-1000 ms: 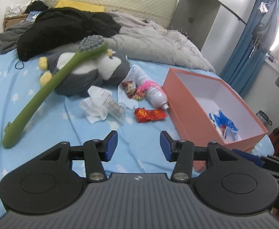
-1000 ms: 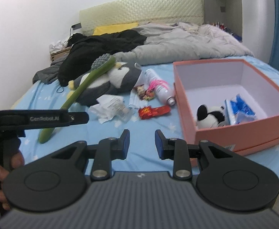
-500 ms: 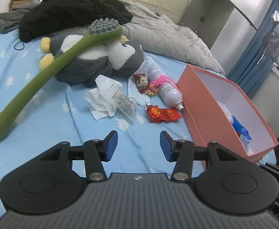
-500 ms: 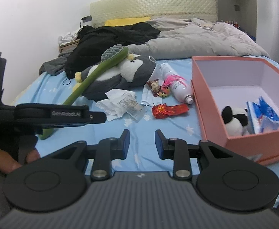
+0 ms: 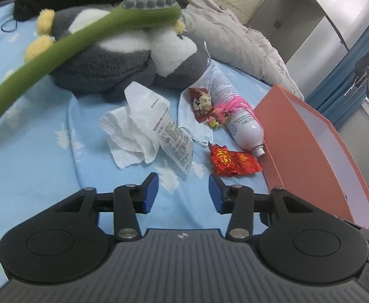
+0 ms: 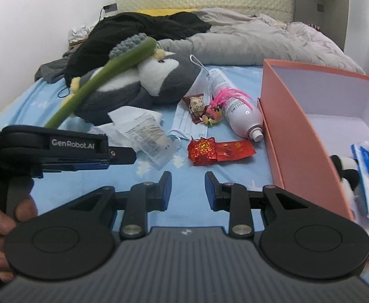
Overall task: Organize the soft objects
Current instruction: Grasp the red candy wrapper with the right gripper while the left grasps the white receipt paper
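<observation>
Left gripper [image 5: 183, 192] closing, nothing between its jaws; right gripper [image 6: 188, 190] narrow gap, empty. Penguin plush [image 6: 144, 80] mid-bed on the sheet [image 5: 32, 166], pink box [image 6: 303, 136] at the right edge, small panda [image 6: 346, 171] inside.

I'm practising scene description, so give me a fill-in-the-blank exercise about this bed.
1. The long green brush leans on the plush ____.
2. The small panda toy lies inside the ____ box.
3. The white bottle lies with its nozzle pointing toward the ____.
4. Nothing sits between the pads of the right hand-held gripper, so it holds ____.

Answers: penguin; orange; box; nothing
</observation>
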Motion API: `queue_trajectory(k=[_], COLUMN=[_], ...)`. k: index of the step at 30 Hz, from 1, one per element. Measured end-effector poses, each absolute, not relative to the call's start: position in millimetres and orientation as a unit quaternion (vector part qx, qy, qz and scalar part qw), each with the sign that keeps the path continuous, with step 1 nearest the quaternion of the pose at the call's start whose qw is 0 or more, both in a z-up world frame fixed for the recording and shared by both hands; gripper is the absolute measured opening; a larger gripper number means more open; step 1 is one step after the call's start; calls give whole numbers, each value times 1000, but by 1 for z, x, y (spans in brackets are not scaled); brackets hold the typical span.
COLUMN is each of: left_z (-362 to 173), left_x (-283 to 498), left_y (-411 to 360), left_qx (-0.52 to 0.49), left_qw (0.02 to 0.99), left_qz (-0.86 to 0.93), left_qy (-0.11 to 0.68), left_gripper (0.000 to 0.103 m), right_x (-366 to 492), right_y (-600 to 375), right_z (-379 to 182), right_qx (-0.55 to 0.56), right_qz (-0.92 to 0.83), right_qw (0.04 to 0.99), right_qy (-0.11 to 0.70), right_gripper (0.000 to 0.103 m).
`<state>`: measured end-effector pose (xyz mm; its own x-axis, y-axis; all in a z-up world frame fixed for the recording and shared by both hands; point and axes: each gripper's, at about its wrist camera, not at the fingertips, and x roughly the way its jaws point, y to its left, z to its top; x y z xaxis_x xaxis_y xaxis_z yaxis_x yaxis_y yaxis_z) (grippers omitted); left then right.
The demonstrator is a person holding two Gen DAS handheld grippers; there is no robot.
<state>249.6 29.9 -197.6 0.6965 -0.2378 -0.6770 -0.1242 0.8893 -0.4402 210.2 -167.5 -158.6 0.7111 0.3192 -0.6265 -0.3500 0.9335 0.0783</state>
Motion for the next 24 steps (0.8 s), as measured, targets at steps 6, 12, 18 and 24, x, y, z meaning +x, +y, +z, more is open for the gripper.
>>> queue_trajectory(k=[6,12,18,24], left_z=[-219,-232,-238,-244], left_x=[276,290,301,308], left_y=[34,39,39,37], left_qx=[-255,-277,-292,-299], left_qw=[881,877,872,872], left_qz=[-32,-29,-41,-37], left_qy=[398,391,391,386], left_gripper=[48,48,37,20], right_x=[242,272,295,309], right_y=[-162,-162,-159,-157], right_z=[-176,-186,-197,-212], right_qx=[-39,-41,-39,-24], right_qz=[170,164,161,171], right_qw=[927,929,929,923], right_qy=[333,329,332,344], right_gripper=[32,32,32,32])
